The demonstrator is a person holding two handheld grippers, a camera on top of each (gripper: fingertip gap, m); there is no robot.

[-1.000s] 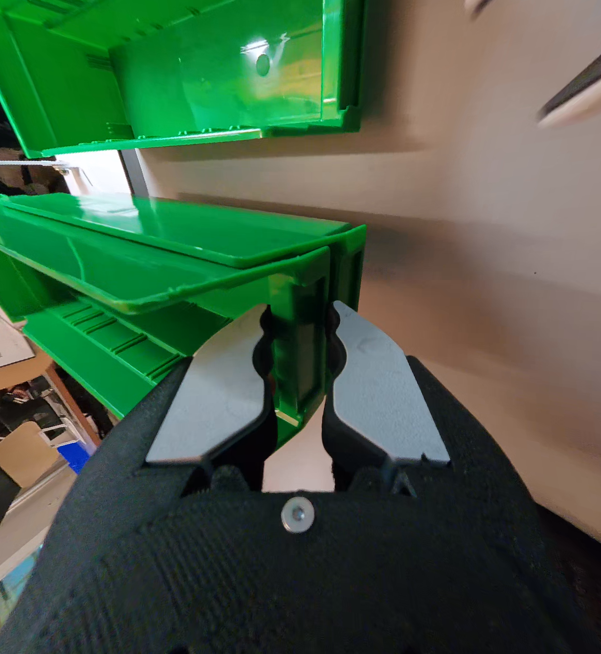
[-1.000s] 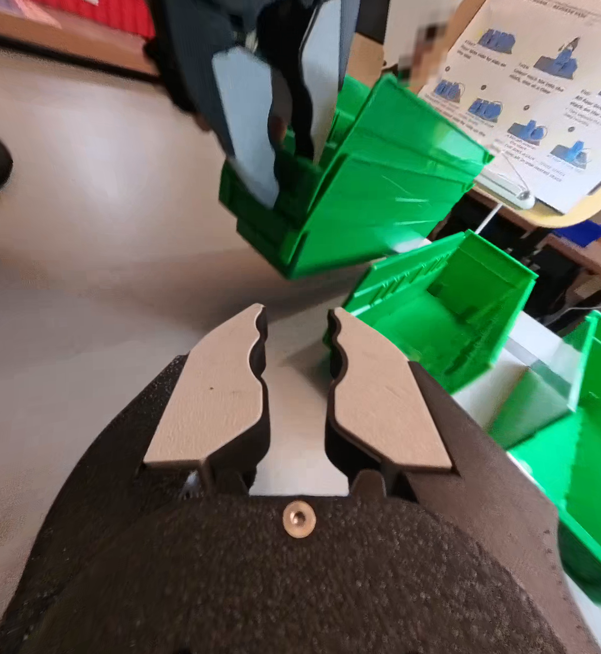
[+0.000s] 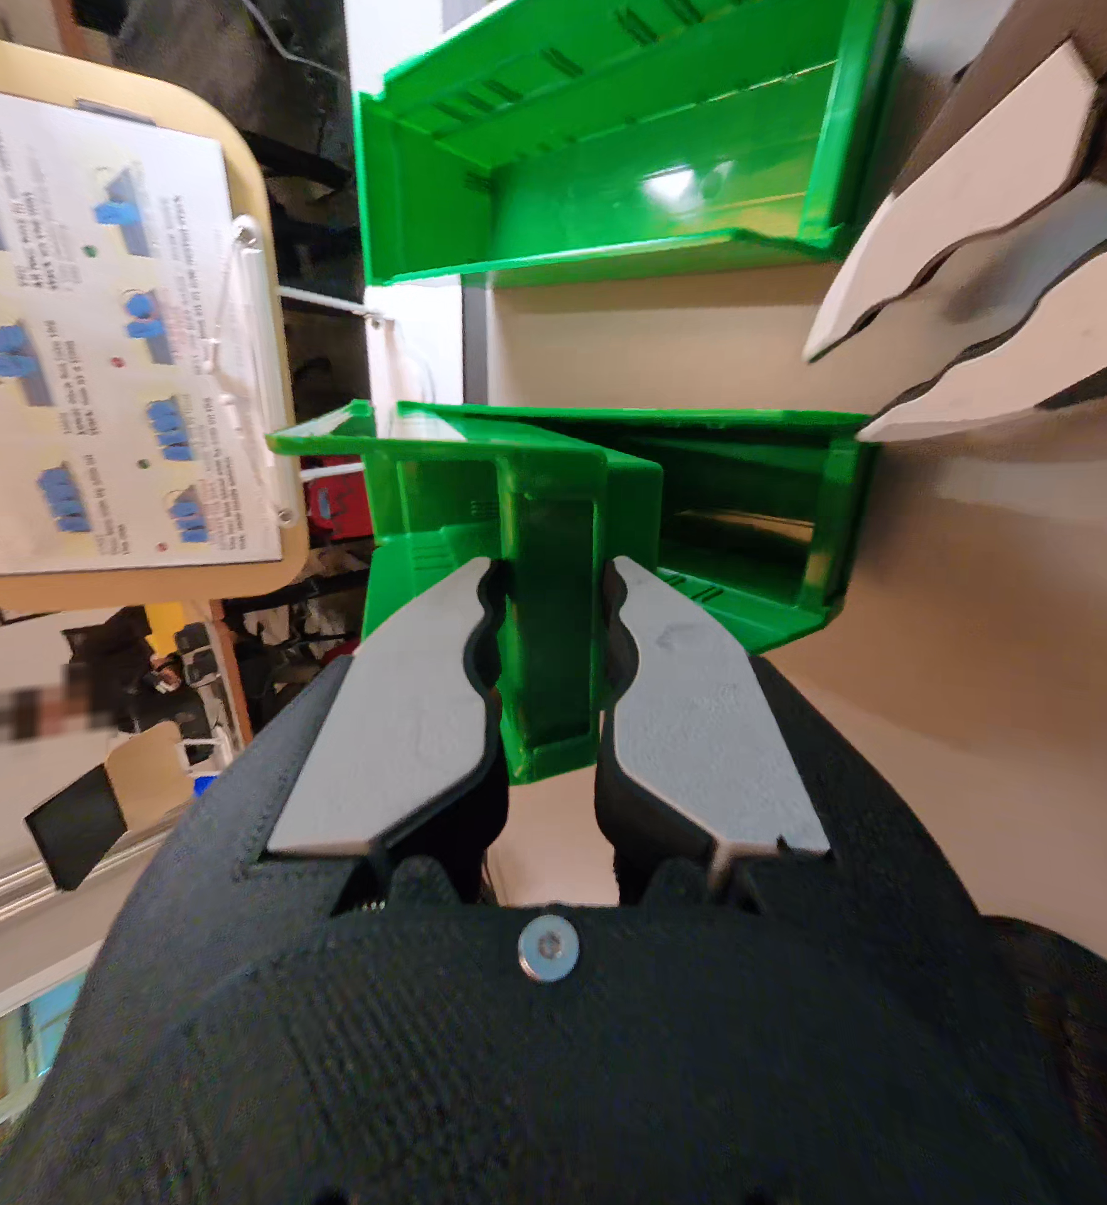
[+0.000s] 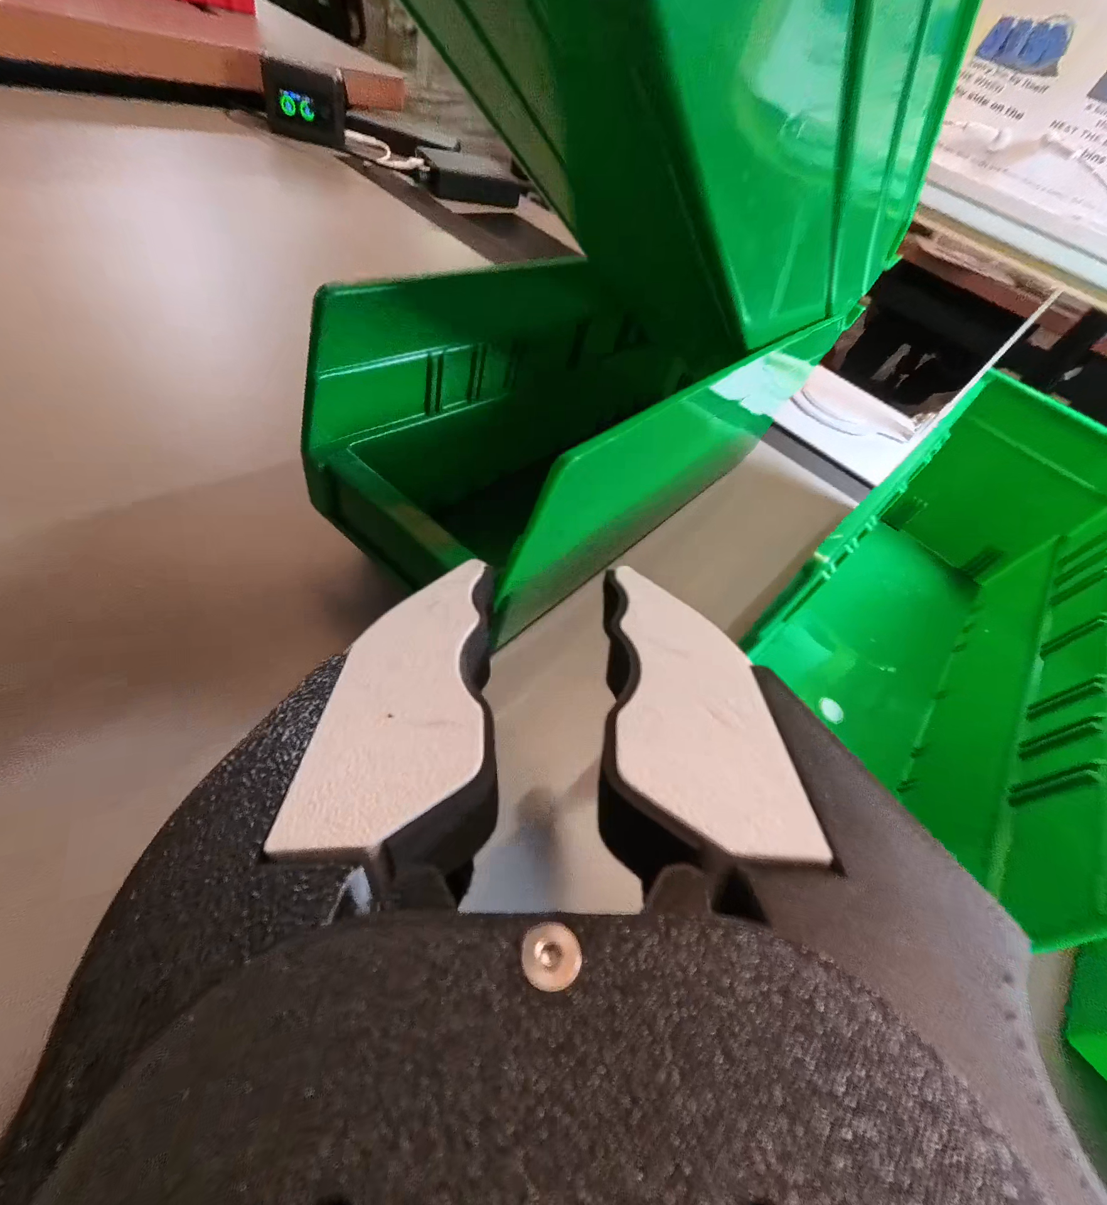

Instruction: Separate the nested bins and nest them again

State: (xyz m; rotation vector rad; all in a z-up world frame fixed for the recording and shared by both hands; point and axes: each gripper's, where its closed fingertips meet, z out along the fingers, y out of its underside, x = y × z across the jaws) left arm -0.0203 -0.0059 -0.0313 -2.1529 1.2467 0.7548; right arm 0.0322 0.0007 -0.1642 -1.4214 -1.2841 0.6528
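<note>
Left hand-held gripper (image 3: pixel 547 587) clenched on rim of the tilted bin (image 3: pixel 547 626), angled into the lower bin (image 4: pixel 407 417) on the counter (image 4: pixel 114 456). Right hand-held gripper (image 4: pixel 547 587) released, lower bin's wall just entering its gap. Suggest pinning that wall, then seating the tilted bin squarely. Spare bin (image 4: pixel 961 652) beyond.

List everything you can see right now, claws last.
Held bin: one, maybe a nested pair, green, tilted into the table bin.
Table bin: one, green, on the table below it.
Other bins: at least two, green, to the right.
Instruction sheet: one, white with blue pictures, beyond the table.
Small device: one, black with green lights, far table edge.
Table: one, beige.
Left claw: grey fingers, shut on the held bin's end.
Right claw: grey fingers, open, empty, by the table bin.
</note>
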